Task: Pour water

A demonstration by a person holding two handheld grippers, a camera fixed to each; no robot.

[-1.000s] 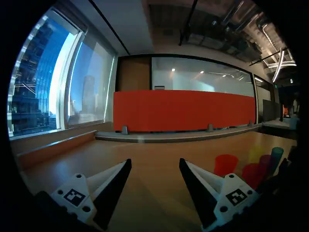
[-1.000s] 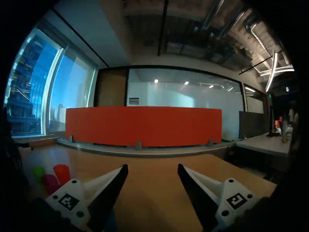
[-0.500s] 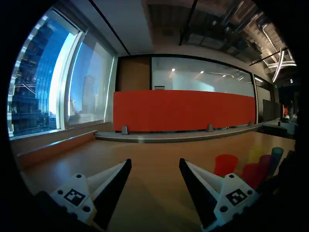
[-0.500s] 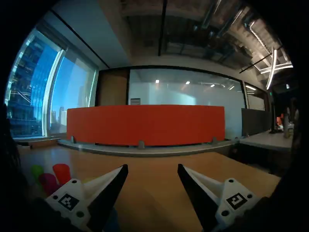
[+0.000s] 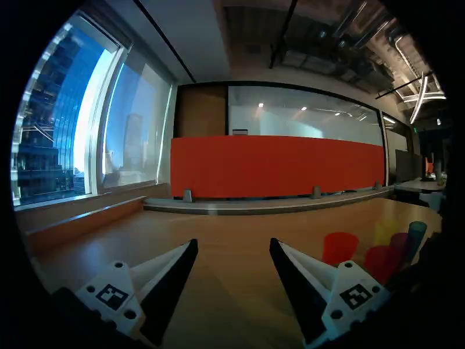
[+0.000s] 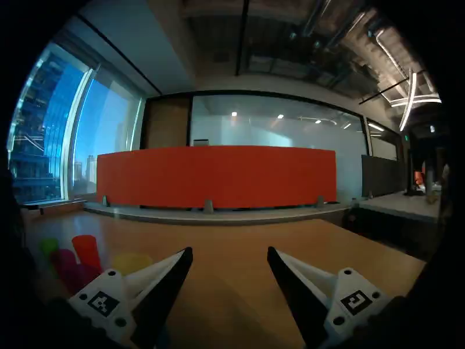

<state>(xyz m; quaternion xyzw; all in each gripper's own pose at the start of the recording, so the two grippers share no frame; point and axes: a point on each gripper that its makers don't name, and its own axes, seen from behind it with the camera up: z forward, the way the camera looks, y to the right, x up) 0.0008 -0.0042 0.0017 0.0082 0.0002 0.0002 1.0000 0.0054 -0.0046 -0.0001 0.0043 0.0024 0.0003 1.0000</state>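
left gripper view, a asks: finger state?
b: left gripper (image 5: 233, 243) fingers spread wide, nothing between them. it sits above the wooden table (image 5: 232, 224), with plain wood showing in the gap.
a: cups?
b: clustered on the table at the right of that view, past the right-hand finger. orange cup (image 5: 339, 247) is nearest the finger and upright. red cup (image 5: 381, 262) is just beside it. yellow cup (image 5: 385, 231), purple cup (image 5: 401, 243) and teal cup (image 5: 416, 231) stand behind. contents: cannot tell.
a: right gripper view?
b: right gripper (image 6: 229, 251) fingers also wide apart, holding nothing, above the same table. cups sit at its lower left: green cup (image 6: 48, 247) farthest left, the orange one upright, the yellow one low and partly behind the left-hand finger.
a: background?
b: orange partition (image 5: 273, 166) along the table's far edge, window (image 5: 58, 134) to the left.
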